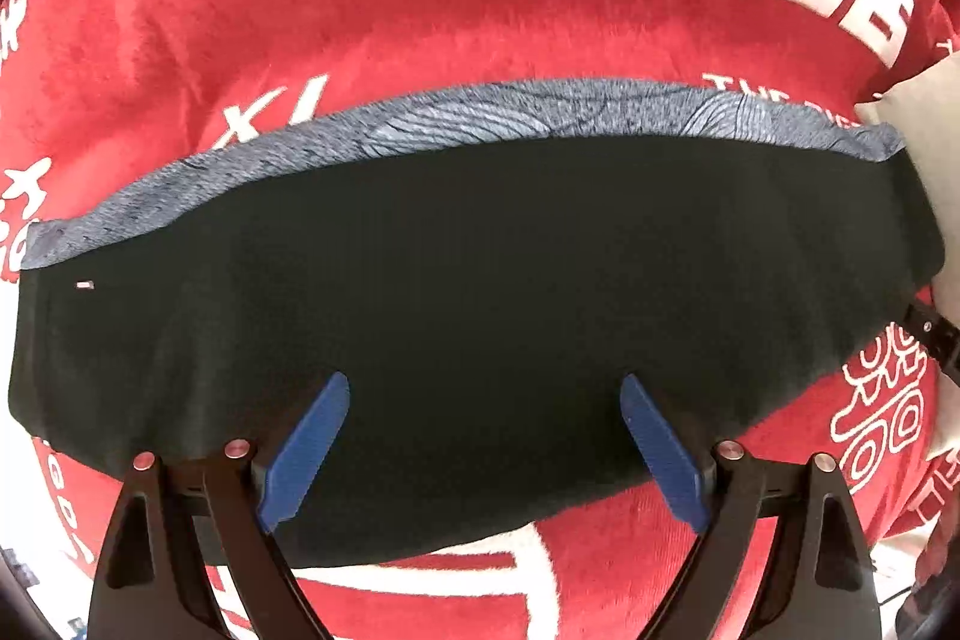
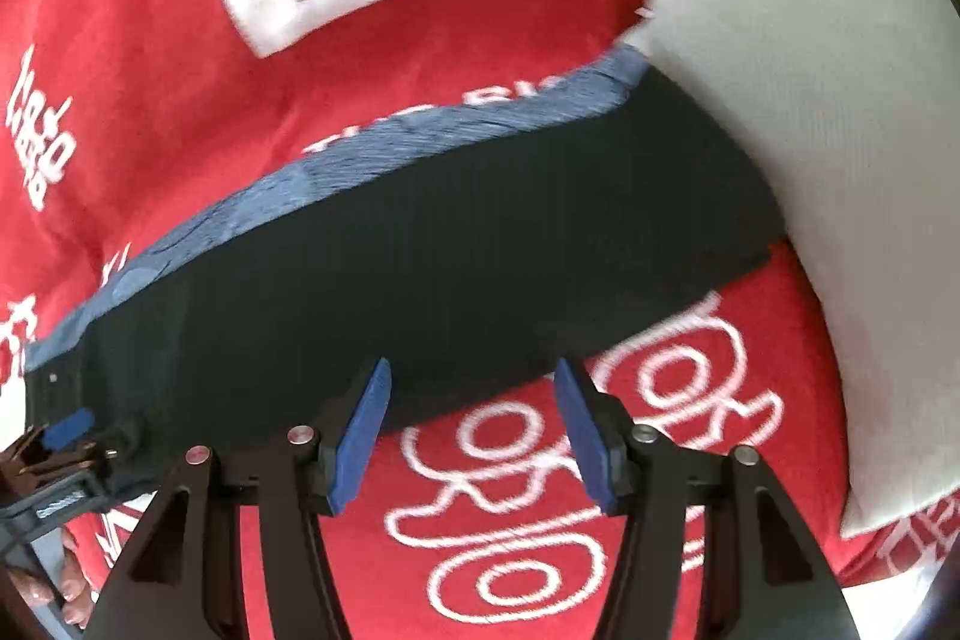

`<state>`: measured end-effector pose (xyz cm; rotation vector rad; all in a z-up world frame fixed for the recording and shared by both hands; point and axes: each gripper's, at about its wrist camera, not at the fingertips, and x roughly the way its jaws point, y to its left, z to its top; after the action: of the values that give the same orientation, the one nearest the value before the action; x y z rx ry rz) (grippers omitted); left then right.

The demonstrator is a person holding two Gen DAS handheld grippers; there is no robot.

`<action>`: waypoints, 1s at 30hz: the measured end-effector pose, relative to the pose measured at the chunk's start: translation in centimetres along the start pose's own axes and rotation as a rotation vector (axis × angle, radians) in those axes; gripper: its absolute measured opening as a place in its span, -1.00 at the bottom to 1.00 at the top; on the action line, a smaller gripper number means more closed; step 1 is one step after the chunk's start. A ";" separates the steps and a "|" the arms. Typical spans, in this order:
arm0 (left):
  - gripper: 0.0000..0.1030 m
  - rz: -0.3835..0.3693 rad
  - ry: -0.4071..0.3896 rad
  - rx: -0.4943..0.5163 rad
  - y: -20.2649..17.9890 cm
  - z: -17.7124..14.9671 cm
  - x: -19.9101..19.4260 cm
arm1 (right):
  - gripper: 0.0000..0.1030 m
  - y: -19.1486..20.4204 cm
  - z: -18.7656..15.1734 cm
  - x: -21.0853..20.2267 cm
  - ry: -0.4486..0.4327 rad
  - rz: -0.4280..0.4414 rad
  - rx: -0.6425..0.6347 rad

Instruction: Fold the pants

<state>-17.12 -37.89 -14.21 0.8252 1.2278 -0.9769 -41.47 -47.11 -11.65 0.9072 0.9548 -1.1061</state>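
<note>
The dark pants (image 1: pixel 480 292) lie folded on the red blanket (image 1: pixel 420 10). The left claw (image 1: pixel 483 394) hovers over them, spread wide and empty. The right claw (image 2: pixel 471 376) gapes empty at their near edge, beside a white pillow (image 2: pixel 810 100).

My left gripper (image 1: pixel 483 439) and right gripper (image 2: pixel 471 427) look alike: ribbed blue pads (image 1: pixel 306 451) on black angular linkage arms with round silver pins (image 2: pixel 300 435). Below the pins, triangular cut-outs.

One pants (image 1: pixel 480 280), one blanket (image 1: pixel 420 10), one pillow (image 2: pixel 810 160), two grippers.
</note>
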 end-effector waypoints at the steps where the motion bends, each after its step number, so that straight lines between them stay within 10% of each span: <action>1: 0.81 0.002 0.008 -0.002 -0.1 0.0 0.3 | 0.18 0.7 0.2 0.4 -0.001 0.004 -0.015; 30: 0.98 0.062 0.062 -0.032 -0.2 1.3 3.1 | 0.61 3.2 0.9 5.3 0.059 0.045 -0.167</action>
<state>-16.62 -39.68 -17.10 0.8685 1.2606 -0.8855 -37.31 -48.83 -15.95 0.8244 1.0542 -0.9503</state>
